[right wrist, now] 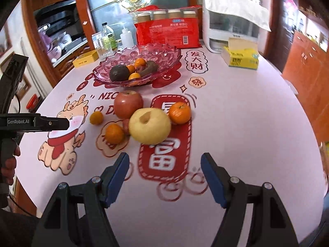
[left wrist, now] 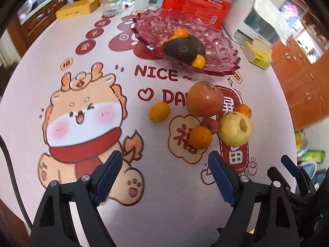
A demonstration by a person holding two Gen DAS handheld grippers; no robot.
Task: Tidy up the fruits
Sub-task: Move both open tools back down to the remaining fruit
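Left gripper jaws spread wide, nothing between them, held above the printed tablecloth; right gripper likewise wide apart and empty, over the red label print; right gripper also visible at lower right edge of left wrist view, left gripper seen side-on at left edge of right wrist view

Loose fruit cluster sits just ahead of both grippers: red apple farthest in the cluster, yellow apple in front of it and touching, cavity facing up; one tangerine just right of yellow apple, touching or nearly; another tangerine left of yellow apple, nearest the right gripper's left finger; small reddish fruit wedged between that tangerine and the apples, mostly hidden, kind unclear; small yellow-orange citrus off to the left, apart from the rest

Pink glass fruit dish farther ahead beyond red apple, holds two dark avocados and several small oranges, exact count unclear

Behind the dish: red package, white appliance with cloth on top, yellow tissue box ahead right, yellow flat box and bottles ahead left
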